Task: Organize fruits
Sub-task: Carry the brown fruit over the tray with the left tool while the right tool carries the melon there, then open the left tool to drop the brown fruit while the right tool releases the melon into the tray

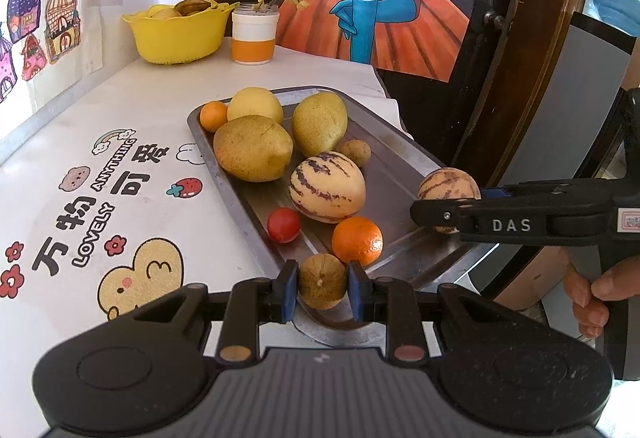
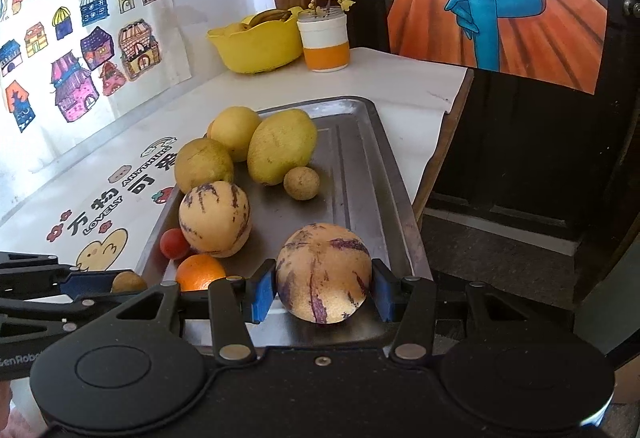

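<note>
A metal tray (image 1: 400, 162) (image 2: 360, 158) on the white table holds several fruits. Among them are a striped melon (image 1: 327, 187), an orange (image 1: 357, 240), a cherry tomato (image 1: 283, 225) and yellow-green pears (image 1: 253, 148). My left gripper (image 1: 324, 288) is shut on a small tan round fruit (image 1: 322, 280) at the tray's near end. Its blue pads (image 1: 290, 292) press both sides. My right gripper (image 2: 323, 294) is shut on a second striped melon (image 2: 324, 272) over the tray's near right part. In the left wrist view it comes in from the right (image 1: 436, 206).
A yellow bowl (image 1: 180, 34) with fruit and a white-and-orange cup (image 1: 254, 38) with flower twigs stand at the table's far end. Drawings cover the left wall. The table edge and a dark wooden door lie right of the tray. A hand (image 1: 592, 294) holds the right gripper's handle.
</note>
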